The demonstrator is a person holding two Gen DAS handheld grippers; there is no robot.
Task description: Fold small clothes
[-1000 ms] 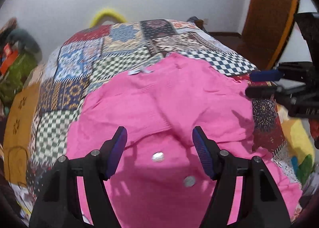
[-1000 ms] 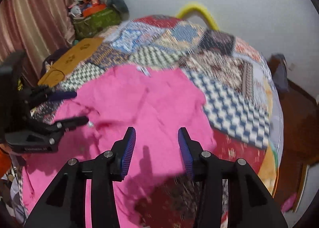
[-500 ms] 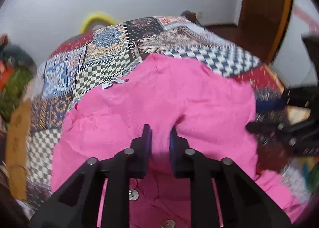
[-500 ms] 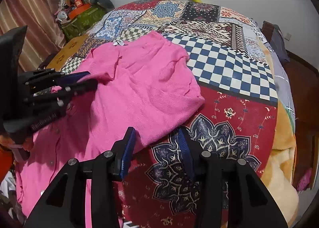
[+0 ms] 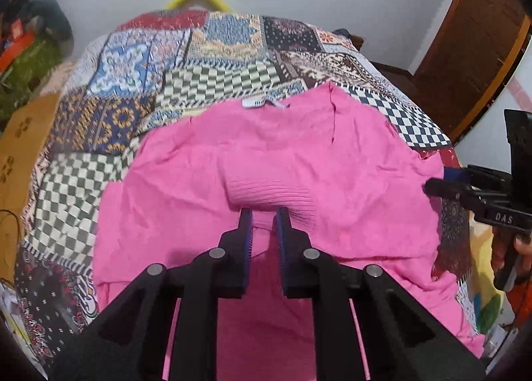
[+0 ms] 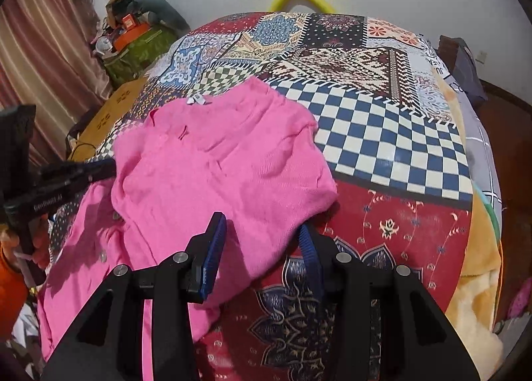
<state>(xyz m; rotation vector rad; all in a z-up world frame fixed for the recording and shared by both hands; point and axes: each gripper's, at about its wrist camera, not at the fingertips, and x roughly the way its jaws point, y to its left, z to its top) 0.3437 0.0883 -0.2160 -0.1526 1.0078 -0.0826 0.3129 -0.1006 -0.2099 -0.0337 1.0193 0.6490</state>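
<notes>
My left claw is pinched tight on a ribbed fold of the pink garment, which lies spread on the patchwork bedspread. Its jaws closed within the last second, with cloth between them. My right claw stands half spread astride the garment's near right corner, pads not pressing. I judge the fold goes best if the right closes before either hand lifts. The garment's near hem is cut off below; its far layers cannot be made out.
</notes>
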